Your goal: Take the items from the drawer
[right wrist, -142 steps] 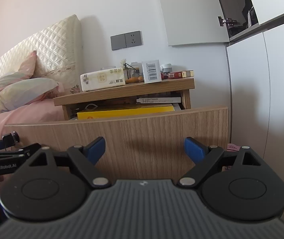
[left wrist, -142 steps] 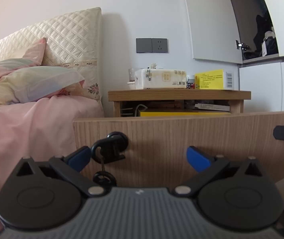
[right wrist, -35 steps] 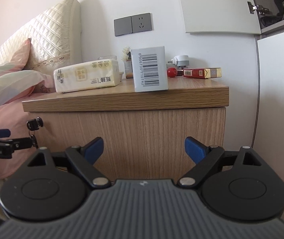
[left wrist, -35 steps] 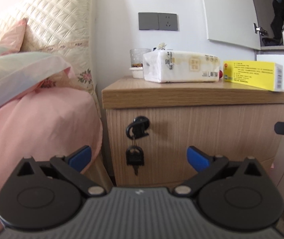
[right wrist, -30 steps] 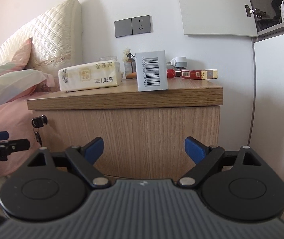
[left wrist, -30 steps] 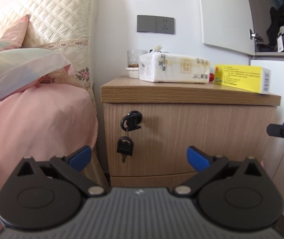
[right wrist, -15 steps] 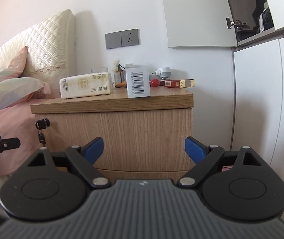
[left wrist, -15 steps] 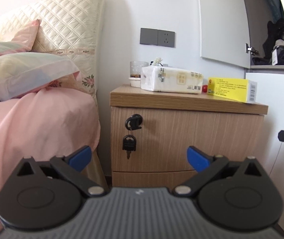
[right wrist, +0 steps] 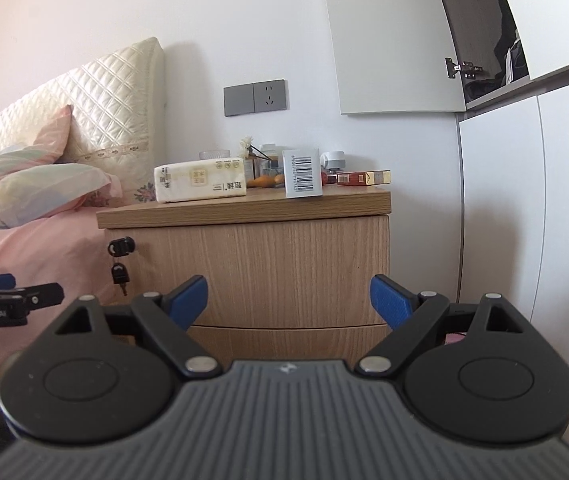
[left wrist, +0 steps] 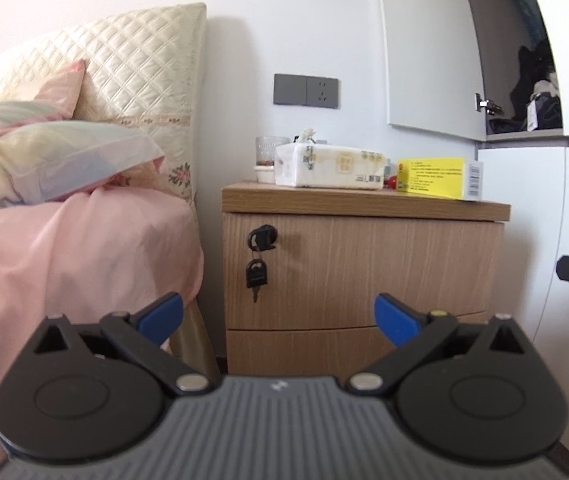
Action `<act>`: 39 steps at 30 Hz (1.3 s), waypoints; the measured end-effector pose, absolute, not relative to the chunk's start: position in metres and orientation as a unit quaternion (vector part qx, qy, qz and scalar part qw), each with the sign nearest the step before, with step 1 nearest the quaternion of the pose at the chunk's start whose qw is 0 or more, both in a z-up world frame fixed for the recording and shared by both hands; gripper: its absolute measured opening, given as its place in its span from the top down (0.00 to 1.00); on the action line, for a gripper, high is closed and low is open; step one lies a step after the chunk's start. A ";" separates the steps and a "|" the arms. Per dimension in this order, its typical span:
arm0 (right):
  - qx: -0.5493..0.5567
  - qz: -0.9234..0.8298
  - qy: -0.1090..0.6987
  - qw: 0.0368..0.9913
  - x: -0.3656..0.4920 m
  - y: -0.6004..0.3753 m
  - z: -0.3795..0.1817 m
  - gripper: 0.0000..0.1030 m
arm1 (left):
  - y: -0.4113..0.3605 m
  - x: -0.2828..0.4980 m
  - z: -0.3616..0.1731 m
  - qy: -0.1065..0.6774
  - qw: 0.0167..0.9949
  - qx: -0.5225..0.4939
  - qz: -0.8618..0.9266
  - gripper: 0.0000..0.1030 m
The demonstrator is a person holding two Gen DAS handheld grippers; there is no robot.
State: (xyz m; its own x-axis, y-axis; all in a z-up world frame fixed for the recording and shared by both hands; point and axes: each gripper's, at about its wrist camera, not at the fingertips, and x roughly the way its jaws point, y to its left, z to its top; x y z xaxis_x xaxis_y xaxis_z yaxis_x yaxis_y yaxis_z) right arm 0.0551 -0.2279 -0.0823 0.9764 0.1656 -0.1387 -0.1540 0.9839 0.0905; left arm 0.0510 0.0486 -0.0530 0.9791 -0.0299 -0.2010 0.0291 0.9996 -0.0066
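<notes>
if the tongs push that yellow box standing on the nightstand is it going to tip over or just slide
The yellow box looks like thin carton, so probably light. It rests on a long narrow side near the nightstand front edge, so a high push would likely topple it; a low push may slide it on the smooth top.

Both wrist cameras face the nightstand (left wrist: 364,272) from low down, seemingly well back, sharing its front.

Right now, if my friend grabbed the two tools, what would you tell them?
Left tool: open, empty, facing the nightstand.
Right tool: open, empty too.
The top drawer is shut, with a key in its lock. A yellow box and a tissue pack sit on top.
Done: the drawer, open a few seconds ago, is now closed, and both tools have backed away.
Left: probably nothing, unless more items must come out.
</notes>
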 end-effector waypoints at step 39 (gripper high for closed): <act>0.048 0.085 0.051 0.994 0.024 -0.221 -0.082 0.13 | 0.045 0.013 -0.052 0.080 0.996 -0.002 -0.039 0.00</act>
State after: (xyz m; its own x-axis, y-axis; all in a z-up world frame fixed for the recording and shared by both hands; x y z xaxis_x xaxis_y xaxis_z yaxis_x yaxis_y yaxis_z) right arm 0.0239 -0.2209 -0.0823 0.9803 0.1743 -0.0929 -0.1645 0.9808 0.1045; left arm 0.0128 0.0447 -0.0521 0.9843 -0.0772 -0.1584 0.0768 0.9970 -0.0092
